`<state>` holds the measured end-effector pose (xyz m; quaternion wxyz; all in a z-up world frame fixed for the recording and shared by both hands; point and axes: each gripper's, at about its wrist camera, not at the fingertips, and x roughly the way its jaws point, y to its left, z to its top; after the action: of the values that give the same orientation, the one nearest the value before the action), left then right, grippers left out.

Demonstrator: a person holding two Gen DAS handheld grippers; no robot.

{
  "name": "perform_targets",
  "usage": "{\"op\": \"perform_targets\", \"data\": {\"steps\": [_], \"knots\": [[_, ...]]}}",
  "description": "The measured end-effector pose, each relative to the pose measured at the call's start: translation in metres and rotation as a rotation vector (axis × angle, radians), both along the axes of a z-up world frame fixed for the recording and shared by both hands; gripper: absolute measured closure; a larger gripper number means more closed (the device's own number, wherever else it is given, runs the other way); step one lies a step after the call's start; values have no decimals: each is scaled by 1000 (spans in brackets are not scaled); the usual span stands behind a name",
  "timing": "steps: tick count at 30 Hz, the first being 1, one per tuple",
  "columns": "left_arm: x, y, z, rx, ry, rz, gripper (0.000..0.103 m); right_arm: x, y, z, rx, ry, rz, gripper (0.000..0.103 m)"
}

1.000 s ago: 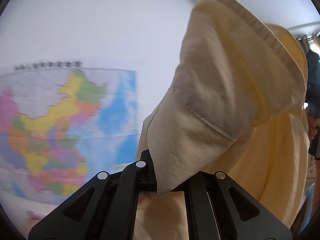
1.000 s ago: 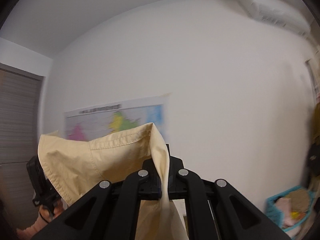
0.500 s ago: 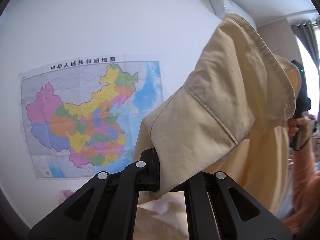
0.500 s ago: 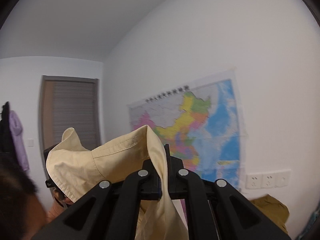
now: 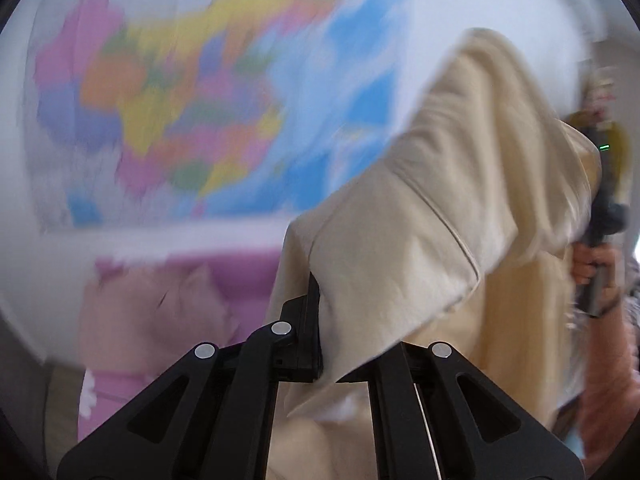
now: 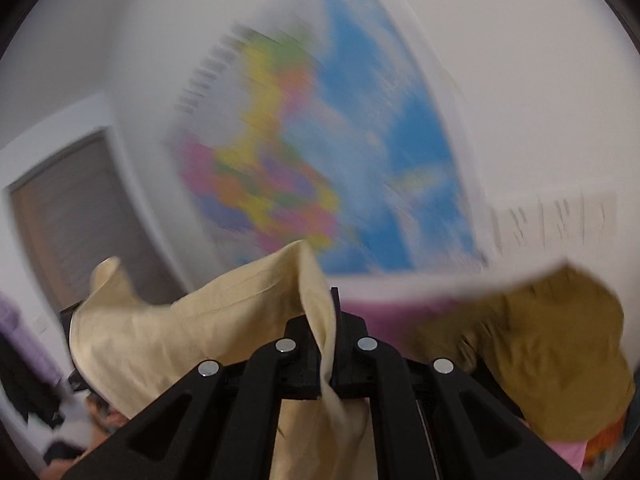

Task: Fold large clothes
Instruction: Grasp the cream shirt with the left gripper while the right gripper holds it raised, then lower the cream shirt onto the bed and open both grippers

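We have the cream garment (image 5: 420, 240) pinched in both tools — left tool (image 5: 320, 340) and right tool (image 6: 330, 344) each clamped on an edge, cloth hanging in the air between them. The blurred wall map (image 6: 320, 152) suggests a fast swing; we judge a thin edge could slip from the pinch.

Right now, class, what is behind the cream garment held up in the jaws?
Behind the cream garment a colourful wall map hangs on a white wall, with pink bedding below it. The garment hides the map's lower right corner.
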<state>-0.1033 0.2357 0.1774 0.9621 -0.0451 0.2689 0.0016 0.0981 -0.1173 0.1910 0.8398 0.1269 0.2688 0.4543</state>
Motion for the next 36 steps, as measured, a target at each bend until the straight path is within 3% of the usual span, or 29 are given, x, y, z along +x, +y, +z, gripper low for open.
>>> {"op": "perform_targets", "data": {"steps": [3, 7, 16, 19, 21, 23, 24, 26, 28, 30, 31, 33, 36], "knots": [[53, 30, -37, -81, 105, 36, 100, 42, 29, -48, -92, 84, -40, 100], [104, 54, -77, -103, 210, 73, 100, 81, 60, -92, -185, 150, -49, 100], [167, 87, -131, -142, 346, 131, 99, 157, 101, -152, -291, 305, -71, 99], [188, 94, -151, -136, 398, 152, 98, 173, 111, -178, -336, 350, -93, 95], [200, 98, -166, -133, 433, 169, 96, 180, 114, -191, -380, 353, -119, 85], [210, 102, -178, -122, 463, 186, 86, 185, 114, -202, -417, 361, -147, 82], [213, 104, -183, -120, 476, 199, 79, 187, 111, -206, -410, 371, -151, 81], [215, 112, -186, -145, 491, 208, 46, 188, 106, -206, -392, 386, -158, 74], [211, 120, -182, -165, 470, 218, 45, 182, 99, -199, -390, 359, -163, 68], [199, 126, -169, -175, 424, 204, 41, 169, 91, -185, -410, 295, -172, 49], [189, 127, -161, -173, 398, 194, 35, 160, 85, -174, -397, 262, -165, 45], [171, 123, -149, -138, 355, 165, 32, 138, 71, -154, -359, 218, -118, 42], [139, 107, -132, -78, 314, 107, 26, 95, 57, -132, -353, 138, -64, 28]]}}
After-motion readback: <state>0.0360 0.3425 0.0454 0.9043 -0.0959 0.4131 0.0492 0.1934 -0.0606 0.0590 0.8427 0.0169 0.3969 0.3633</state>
